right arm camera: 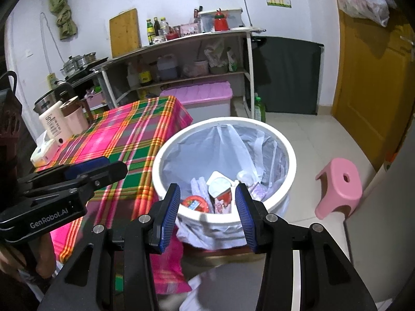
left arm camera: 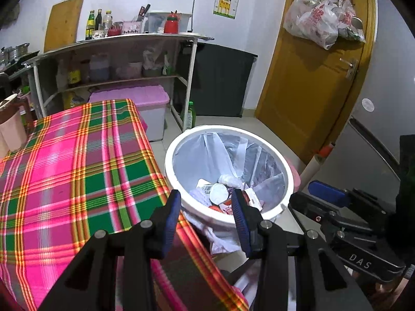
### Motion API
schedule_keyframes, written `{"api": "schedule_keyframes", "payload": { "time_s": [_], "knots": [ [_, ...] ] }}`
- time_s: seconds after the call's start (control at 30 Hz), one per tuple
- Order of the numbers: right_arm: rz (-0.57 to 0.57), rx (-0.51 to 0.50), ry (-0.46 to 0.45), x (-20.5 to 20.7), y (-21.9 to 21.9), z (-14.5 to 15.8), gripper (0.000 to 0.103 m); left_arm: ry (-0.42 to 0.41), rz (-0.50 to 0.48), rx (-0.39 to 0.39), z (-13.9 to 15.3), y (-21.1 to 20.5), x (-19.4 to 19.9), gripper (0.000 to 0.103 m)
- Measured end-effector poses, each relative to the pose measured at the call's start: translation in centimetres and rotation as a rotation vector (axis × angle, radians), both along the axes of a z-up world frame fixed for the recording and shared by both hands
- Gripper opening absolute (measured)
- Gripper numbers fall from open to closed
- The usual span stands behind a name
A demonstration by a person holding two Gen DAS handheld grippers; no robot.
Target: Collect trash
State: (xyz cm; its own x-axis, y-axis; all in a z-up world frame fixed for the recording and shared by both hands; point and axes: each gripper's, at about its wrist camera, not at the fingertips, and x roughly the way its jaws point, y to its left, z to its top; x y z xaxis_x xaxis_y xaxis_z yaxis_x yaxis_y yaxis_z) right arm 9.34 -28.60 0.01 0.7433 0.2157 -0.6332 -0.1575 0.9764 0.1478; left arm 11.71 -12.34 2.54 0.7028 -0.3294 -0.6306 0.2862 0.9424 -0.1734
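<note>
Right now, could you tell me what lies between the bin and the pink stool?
Only bare floor tiles separate the bin from the pink stool, seen in the right wrist view.

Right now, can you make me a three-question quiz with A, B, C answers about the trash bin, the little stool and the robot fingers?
1. Where is the white trash bin?
A. On the table
B. On the floor beside the plaid tablecloth table
C. On the shelf

2. What colour is the small stool?
A. Pink
B. Blue
C. Yellow

3. What are the right gripper fingers holding?
A. A bottle
B. A cup
C. Nothing

Answers:
1. B, the bin stands on the tiled floor right next to the table's edge, lined with a bag and with trash at the bottom.
2. A, the stool beside the bin is pink all over.
3. C, the blue fingers stand apart with only open space between them, above the bin.
</note>
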Motion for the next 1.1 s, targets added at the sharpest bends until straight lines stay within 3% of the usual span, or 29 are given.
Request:
{"api": "schedule_keyframes", "payload": {
  "time_s": [0.37,1.1],
  "knots": [
    [0.03,-0.009,-0.013,-2.4,0.9,0.4,0.045,-0.035,0.036,0.004,0.6,1.1,-2.5,0.042],
    [0.032,-0.009,-0.016,-2.8,1.2,0.5,0.045,-0.044,0.047,0.013,0.8,1.3,-3.3,0.042]
  ]
}}
